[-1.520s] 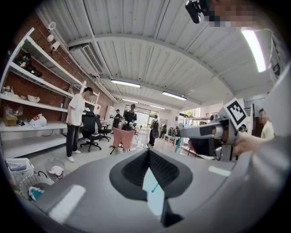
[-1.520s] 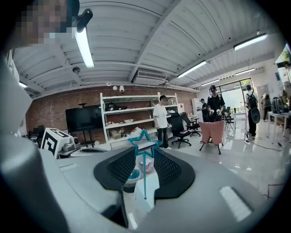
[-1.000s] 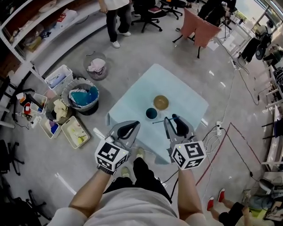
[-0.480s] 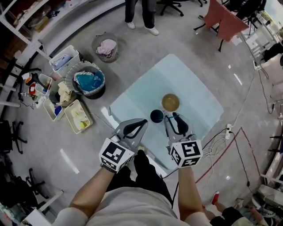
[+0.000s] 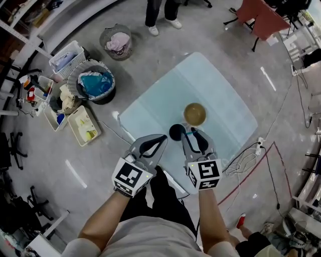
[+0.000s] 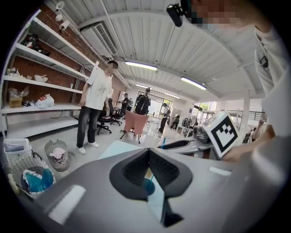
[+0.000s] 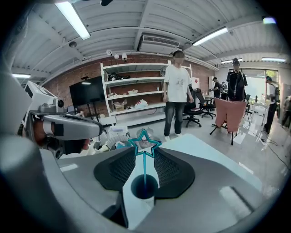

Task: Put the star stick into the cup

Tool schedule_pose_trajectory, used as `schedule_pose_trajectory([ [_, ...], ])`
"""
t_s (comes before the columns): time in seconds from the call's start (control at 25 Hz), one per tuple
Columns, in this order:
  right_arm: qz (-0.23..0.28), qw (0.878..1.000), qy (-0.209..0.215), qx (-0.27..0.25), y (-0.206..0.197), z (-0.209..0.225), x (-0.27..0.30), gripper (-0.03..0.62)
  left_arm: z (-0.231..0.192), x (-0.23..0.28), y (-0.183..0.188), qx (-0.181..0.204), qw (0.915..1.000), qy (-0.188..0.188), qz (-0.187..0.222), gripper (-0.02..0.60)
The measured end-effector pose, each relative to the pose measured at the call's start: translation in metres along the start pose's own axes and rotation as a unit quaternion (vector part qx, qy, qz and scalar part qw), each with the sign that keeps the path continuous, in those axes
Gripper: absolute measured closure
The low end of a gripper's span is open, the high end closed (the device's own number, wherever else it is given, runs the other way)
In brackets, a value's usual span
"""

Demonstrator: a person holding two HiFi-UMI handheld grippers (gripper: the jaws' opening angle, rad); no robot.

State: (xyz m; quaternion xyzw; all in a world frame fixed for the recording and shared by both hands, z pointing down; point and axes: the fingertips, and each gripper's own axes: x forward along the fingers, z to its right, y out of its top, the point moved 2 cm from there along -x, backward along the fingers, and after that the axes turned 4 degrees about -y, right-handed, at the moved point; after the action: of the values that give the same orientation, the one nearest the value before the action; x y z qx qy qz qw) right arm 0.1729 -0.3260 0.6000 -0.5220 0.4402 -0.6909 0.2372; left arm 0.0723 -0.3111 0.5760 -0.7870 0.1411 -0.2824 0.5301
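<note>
A dark blue cup [image 5: 175, 132] stands near the front of the pale blue table [image 5: 215, 95]. My right gripper [image 5: 190, 133] is just right of the cup, shut on the teal star stick [image 5: 187, 133]. In the right gripper view the star [image 7: 144, 144] sits between the fingertips, and the stick runs down into the mouth of the cup [image 7: 144, 187]. My left gripper [image 5: 162, 138] hangs to the left of the cup, its jaws shut with nothing in them. Through the jaws in the left gripper view I see a bit of the cup [image 6: 148, 186].
A tan bowl [image 5: 194, 114] stands just behind the cup. Baskets and bins [image 5: 93, 85] crowd the floor to the left. A person [image 5: 163, 12] stands beyond the table, and a red chair [image 5: 263, 20] is at the far right. Cables [image 5: 241, 160] lie by the table's right corner.
My right gripper has moved left to the cup. The stick, which stuck out sideways before, now points down into the cup. The left gripper stayed where it was.
</note>
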Motion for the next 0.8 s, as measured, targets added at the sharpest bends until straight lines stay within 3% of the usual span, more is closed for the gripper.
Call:
schedule_pose_trajectory([
  [0.4, -0.044, 0.999, 0.004, -0.016, -0.042, -0.005, 0.029, 0.457, -0.009, 0.005, -0.026, -0.017, 0.9997, 0.01, -0.017, 0.575],
  [0.8, -0.079, 0.997, 0.017, -0.017, -0.057, -0.008, 0.049, 0.453, -0.019, 0.006, -0.033, -0.026, 0.9994, 0.014, -0.019, 0.575],
])
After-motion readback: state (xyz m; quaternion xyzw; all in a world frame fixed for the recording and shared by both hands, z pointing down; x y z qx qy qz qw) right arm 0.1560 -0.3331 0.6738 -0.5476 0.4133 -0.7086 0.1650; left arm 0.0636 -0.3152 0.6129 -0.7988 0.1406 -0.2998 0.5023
